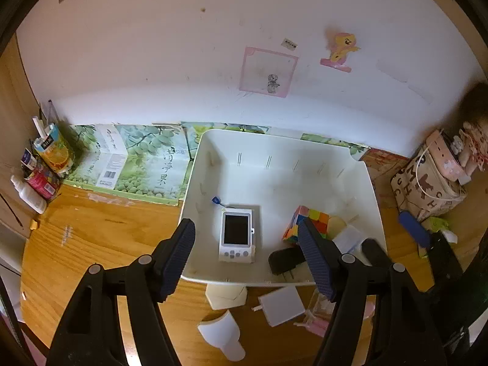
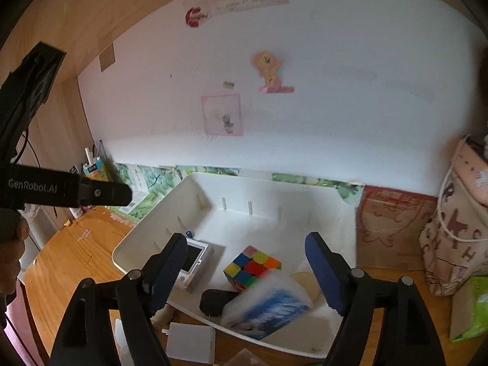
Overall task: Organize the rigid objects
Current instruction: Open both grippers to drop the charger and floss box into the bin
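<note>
- Two grippers in play, both with jaws spread wide and nothing between them; left gripper [image 1: 247, 238] hangs over the near rim of the white bin [image 1: 335, 149], right gripper [image 2: 247, 256] over its right half.
- Bin sits on the wooden desk [image 1: 100, 235] against the wall. Inside it: a white handheld device [image 1: 237, 235] lying flat, screen up, left of centre; a colour cube [image 2: 252, 266] near the middle; a black plug adapter [image 2: 215, 302] by the near wall; a blue-printed packet [image 2: 268, 308], blurred in the right wrist view, so it may be dropping or just settling. Cannot tell for sure.
- Outside the bin, near its front wall on the desk: a white charger [image 1: 282, 305], a white cup [image 1: 222, 335] on its side, and a cream-coloured piece [image 1: 227, 294] touching the bin's front edge.
- Step in hand, as I judge it: the packet has just gone in; the sort is partway done.
- Next move likely calls for a gripper to drop to the desk, straddle the charger across its narrow sides, pinch, lift over the rim, and release in a bare patch of bin floor.
</note>
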`<state>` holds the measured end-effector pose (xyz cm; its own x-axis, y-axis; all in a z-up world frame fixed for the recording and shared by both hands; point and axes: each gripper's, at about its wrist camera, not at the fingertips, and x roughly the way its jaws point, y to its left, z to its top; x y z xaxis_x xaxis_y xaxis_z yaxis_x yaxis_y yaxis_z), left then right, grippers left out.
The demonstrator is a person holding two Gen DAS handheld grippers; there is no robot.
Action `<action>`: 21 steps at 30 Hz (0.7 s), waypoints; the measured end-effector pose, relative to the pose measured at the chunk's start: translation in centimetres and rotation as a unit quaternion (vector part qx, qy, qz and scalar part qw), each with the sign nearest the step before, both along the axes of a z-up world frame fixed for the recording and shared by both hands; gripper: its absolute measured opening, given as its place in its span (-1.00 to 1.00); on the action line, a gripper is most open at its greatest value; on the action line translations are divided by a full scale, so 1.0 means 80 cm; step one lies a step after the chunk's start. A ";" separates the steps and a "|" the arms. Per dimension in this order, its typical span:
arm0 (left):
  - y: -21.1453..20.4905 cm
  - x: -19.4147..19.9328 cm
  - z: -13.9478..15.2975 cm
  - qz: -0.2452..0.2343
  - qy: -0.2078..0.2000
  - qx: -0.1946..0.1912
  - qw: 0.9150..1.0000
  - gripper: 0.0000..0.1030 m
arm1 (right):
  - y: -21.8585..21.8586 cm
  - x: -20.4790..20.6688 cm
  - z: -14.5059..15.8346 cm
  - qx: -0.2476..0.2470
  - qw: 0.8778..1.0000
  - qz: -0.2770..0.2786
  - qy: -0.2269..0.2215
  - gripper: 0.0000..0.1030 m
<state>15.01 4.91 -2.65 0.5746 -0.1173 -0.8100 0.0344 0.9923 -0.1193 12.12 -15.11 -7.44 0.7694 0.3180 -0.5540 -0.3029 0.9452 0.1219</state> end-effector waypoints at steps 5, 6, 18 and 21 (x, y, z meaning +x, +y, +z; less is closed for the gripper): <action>0.000 -0.024 0.006 -0.005 -0.001 -0.003 1.000 0.42 | -0.012 -0.016 0.017 -0.001 1.000 -0.019 -0.011 0.56; 0.001 -0.031 0.007 -0.006 -0.001 -0.003 1.000 0.42 | -0.014 -0.019 0.020 -0.002 1.000 -0.022 -0.013 0.57; 0.040 -0.095 0.010 0.034 -0.007 -0.018 0.999 0.51 | -0.044 -0.079 0.058 -0.035 0.997 -0.052 -0.045 0.57; 0.051 -0.107 0.001 0.045 -0.004 -0.023 0.999 0.51 | -0.052 -0.096 0.060 -0.042 0.997 -0.057 -0.043 0.57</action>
